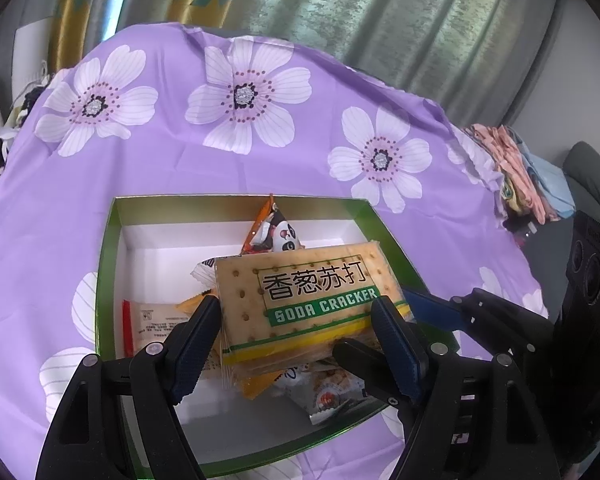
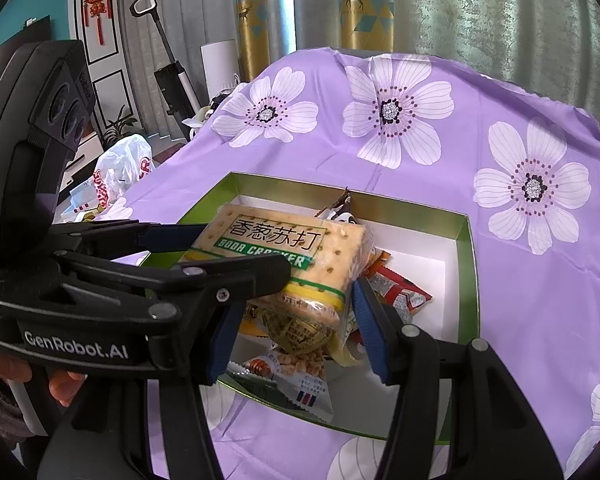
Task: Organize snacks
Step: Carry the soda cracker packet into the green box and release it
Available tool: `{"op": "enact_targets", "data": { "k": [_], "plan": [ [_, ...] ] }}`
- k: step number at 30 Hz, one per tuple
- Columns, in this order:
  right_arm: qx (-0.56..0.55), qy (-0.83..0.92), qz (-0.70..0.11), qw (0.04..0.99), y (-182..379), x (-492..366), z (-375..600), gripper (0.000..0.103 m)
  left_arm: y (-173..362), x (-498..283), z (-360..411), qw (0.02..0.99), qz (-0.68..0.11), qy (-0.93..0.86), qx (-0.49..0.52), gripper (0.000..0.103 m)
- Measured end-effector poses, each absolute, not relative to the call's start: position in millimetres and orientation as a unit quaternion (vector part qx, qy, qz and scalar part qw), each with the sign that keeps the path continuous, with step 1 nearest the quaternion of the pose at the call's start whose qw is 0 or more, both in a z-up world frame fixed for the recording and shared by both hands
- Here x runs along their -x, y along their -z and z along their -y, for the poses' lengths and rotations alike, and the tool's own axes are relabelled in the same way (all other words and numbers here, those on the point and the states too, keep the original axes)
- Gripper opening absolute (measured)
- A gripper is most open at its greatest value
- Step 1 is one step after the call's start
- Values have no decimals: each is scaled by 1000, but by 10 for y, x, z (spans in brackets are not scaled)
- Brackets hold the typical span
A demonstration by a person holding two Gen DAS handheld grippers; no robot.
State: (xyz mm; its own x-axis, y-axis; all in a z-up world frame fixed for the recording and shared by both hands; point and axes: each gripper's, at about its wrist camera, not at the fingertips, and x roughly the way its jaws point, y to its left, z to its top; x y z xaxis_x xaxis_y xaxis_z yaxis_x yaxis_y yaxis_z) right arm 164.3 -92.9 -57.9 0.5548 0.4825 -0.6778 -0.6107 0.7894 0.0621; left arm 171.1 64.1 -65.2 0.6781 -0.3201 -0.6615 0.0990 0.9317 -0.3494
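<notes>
Soda cracker pack (image 1: 300, 300) held up over the green box (image 1: 104, 280), caught from two sides at once. Left gripper (image 1: 296, 312) clamped on it across its width, one pad at each end. Right gripper (image 2: 296, 296) squeezing it too, from the near right side, with the clear wrapper end bunched between its fingers. Probably held by both so the big flat pack stays steady and level on its way down into the box.

Pack tilted a little, label facing up. Tan like a biscuit, dotted with small holes, a green band with white letters, a yellow stripe along the lower edge. Shiny see-through wrap, crinkled at the end.

Underneath, more snacks already lying in the box: a panda packet (image 1: 284, 236) standing near the far wall, a red and white packet (image 1: 144, 320) at the left, an orange one (image 1: 252, 388) and a pale nut packet (image 2: 296, 376) at the near edge. Box open, white inside, sitting on a purple flower cloth (image 1: 180, 152). Plenty of bare white floor still free at the left for the pack to go.
</notes>
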Motion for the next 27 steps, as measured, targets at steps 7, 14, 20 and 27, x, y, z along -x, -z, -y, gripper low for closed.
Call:
{"op": "enact_targets", "data": {
  "k": [7, 14, 20, 27],
  "plan": [
    [90, -313, -356, 876, 596, -1666, 893, 55, 656, -1720, -660, 905, -386, 110, 143, 77],
    [86, -316, -363, 872, 605, -1685, 864, 55, 661, -1714, -687, 904, -388, 103, 145, 77],
    [80, -320, -369, 869, 626, -1691, 825, 55, 661, -1711, -705, 904, -393, 94, 142, 77],
    [76, -321, -376, 866, 641, -1700, 798, 56, 655, -1714, -707, 902, -398, 88, 141, 77]
  ]
}}
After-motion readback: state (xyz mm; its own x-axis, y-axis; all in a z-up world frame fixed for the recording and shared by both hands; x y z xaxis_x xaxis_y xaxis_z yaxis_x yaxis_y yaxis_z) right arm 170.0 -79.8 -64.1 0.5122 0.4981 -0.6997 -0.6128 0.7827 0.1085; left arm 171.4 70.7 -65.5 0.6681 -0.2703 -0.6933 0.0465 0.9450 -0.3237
